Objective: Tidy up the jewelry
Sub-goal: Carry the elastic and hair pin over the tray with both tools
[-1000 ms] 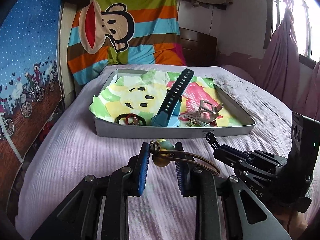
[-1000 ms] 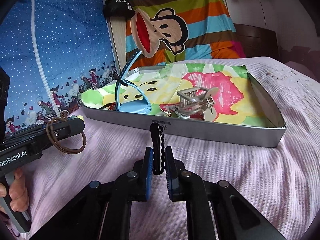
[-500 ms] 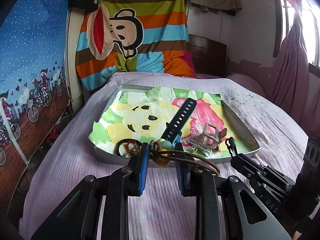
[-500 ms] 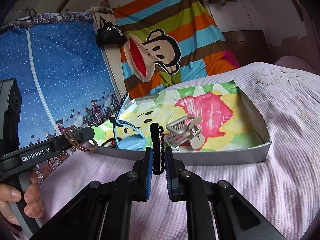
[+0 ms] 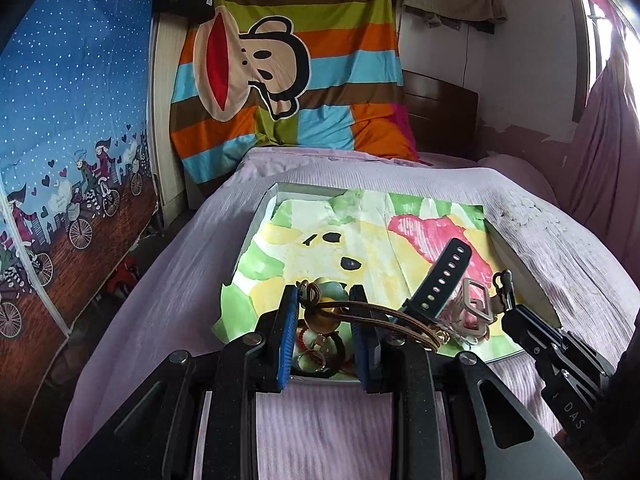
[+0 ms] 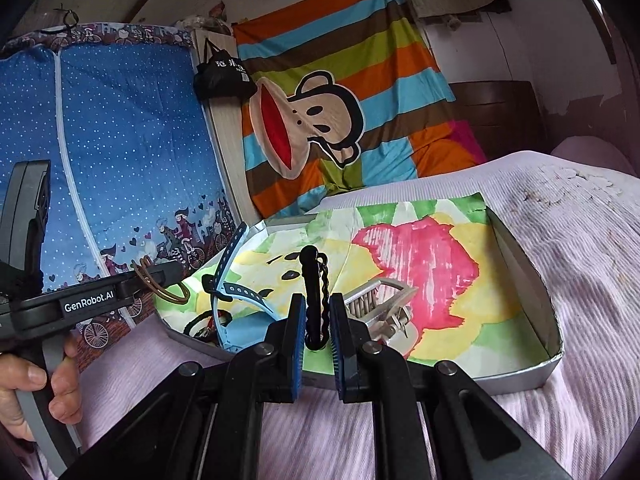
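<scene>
Left fingers (image 5: 325, 312): clamped on beaded cord (image 5: 380, 312).
Right fingers (image 6: 316, 324): shut on black clip (image 6: 314, 292).
Tray (image 6: 520, 376): at 12 o'clock.
Advice: lower both gently inside, then release.

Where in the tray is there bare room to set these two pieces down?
The far half of the tray is bare: the pink and yellow paper beyond the hair claw, out to the right wall. The near left corner is crowded, with the watch, the claw and a bead bracelet bunched together.
</scene>
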`<state>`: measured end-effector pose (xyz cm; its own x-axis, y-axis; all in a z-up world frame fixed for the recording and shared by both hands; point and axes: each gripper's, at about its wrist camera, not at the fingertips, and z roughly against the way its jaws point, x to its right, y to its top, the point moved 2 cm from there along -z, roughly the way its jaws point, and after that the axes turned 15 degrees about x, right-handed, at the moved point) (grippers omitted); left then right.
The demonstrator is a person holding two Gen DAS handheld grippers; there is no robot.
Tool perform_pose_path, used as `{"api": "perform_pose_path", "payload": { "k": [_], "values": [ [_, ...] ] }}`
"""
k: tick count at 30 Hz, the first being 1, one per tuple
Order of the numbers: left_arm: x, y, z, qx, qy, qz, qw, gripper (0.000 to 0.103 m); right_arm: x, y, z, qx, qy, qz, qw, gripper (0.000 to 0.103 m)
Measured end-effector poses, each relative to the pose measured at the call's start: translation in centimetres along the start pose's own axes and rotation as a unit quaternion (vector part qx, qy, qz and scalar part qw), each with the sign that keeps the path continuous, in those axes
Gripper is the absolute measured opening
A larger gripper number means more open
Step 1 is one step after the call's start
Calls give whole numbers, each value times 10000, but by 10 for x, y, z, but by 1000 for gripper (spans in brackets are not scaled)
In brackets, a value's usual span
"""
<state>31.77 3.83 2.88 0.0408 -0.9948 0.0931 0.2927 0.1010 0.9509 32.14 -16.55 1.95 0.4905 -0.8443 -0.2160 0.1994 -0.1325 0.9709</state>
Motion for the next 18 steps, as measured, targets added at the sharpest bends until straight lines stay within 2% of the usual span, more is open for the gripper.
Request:
{"api": "perform_pose_path", "payload": {
  "k": [5, 13, 18],
  "values": [
    [-6, -10, -20, -234, 74, -129, 9996, 21, -4, -7, -17, -225, 151, 167, 9995, 12],
    [-19, -25, -48, -708, 105, 149, 9973, 21, -6, -20, -32, -664, 103, 300, 9973, 12],
    [-15, -29, -54, -870, 45, 4, 9962, 21, -6, -22, -32, -688, 108, 325, 9970, 12]
  ]
}}
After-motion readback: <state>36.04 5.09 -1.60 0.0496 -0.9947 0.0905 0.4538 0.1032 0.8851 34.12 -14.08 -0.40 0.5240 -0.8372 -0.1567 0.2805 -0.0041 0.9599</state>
